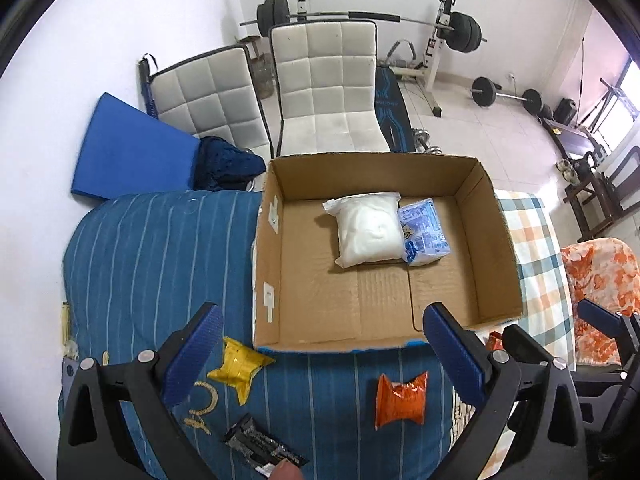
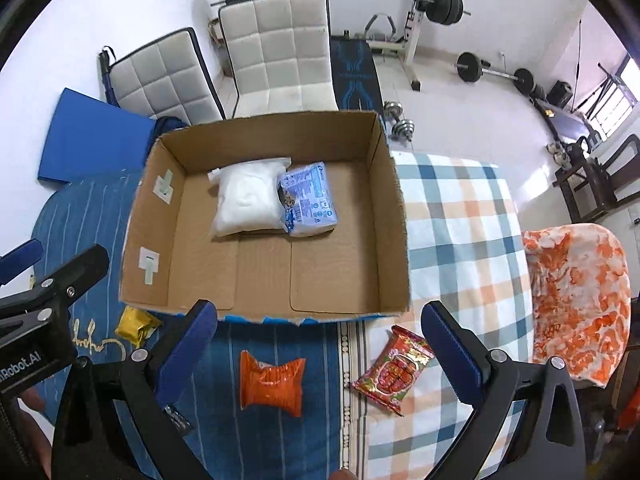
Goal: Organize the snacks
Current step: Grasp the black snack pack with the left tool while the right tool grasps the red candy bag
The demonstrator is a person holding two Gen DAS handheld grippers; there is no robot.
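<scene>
So far my open brown cardboard box (image 2: 394,216) on the bed holds two: the white plastic pouch (image 2: 246,200) and blue printed packet (image 2: 308,200). Left outside: red patterned packet (image 2: 394,370), orange packet (image 2: 272,384), yellow packet (image 1: 238,368), black bar (image 1: 260,442). My left tool (image 1: 324,356) and right tool (image 2: 320,356) are both spread, empty.
</scene>
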